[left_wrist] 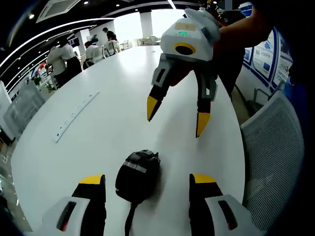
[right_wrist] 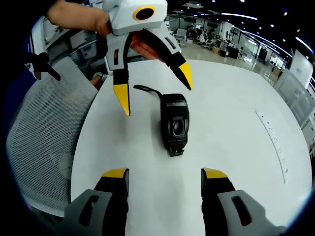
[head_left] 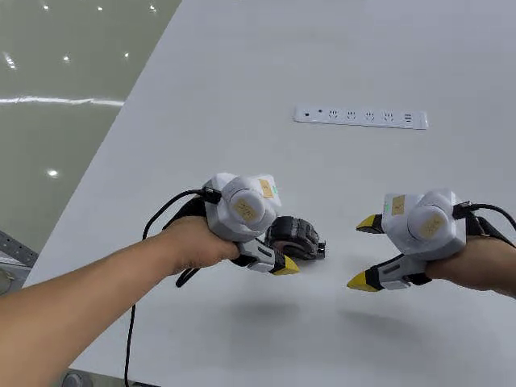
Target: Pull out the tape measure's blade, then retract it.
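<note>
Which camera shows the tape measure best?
The right gripper view: the tape measure lies unobstructed, whole body and strap plain. The left gripper view shows its strap end, foreshortened. The head view shows it small and partly covered.

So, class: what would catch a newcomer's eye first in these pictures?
A black tape measure lies on the white table, no blade drawn out. Two yellow-tipped grippers face each other over it, both open: the left gripper has it between its jaws, the right gripper hangs clear of it. Farther back lies a white power strip.
</note>
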A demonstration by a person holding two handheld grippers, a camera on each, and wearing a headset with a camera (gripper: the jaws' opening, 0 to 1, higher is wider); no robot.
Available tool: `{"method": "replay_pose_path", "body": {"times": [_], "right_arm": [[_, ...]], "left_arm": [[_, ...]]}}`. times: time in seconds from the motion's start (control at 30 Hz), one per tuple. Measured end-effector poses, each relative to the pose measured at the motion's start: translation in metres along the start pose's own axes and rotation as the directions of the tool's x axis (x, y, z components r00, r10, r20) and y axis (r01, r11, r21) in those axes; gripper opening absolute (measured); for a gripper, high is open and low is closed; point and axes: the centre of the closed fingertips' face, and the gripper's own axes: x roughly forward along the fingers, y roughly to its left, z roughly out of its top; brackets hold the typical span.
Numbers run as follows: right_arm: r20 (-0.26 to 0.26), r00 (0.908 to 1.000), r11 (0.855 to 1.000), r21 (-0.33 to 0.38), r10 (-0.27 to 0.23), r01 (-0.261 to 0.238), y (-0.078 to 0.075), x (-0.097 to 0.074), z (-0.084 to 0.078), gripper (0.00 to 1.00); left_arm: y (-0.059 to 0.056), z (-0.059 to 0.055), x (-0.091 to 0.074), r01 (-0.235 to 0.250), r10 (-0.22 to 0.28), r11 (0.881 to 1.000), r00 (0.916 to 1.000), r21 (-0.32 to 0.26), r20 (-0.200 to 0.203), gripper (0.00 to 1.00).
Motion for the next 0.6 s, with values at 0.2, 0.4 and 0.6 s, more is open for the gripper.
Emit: {"method": "replay_pose_path", "body": {"times": [0.2, 0.4, 0.6], "right_arm": [[-0.004, 0.9999, 1.0, -0.024, 0.01, -0.01, -0.002, 0.014, 0.002, 0.52], [0.006, 0.9997, 0.999, -0.024, 0.022, -0.022, -0.005, 0.025, 0.004, 0.49], [-0.003, 0.9993, 0.999, -0.035, 0.036, -0.036, -0.008, 0.034, 0.001, 0.46]], "left_arm": [[0.003, -0.003, 0.005, 0.005, -0.005, 1.0, 0.9999, 0.019, -0.013, 0.64], [0.007, -0.005, 0.01, 0.008, -0.008, 0.999, 0.9998, 0.037, -0.021, 0.61], [0.01, -0.005, 0.014, 0.012, -0.01, 0.999, 0.9996, 0.049, -0.025, 0.58]]}}
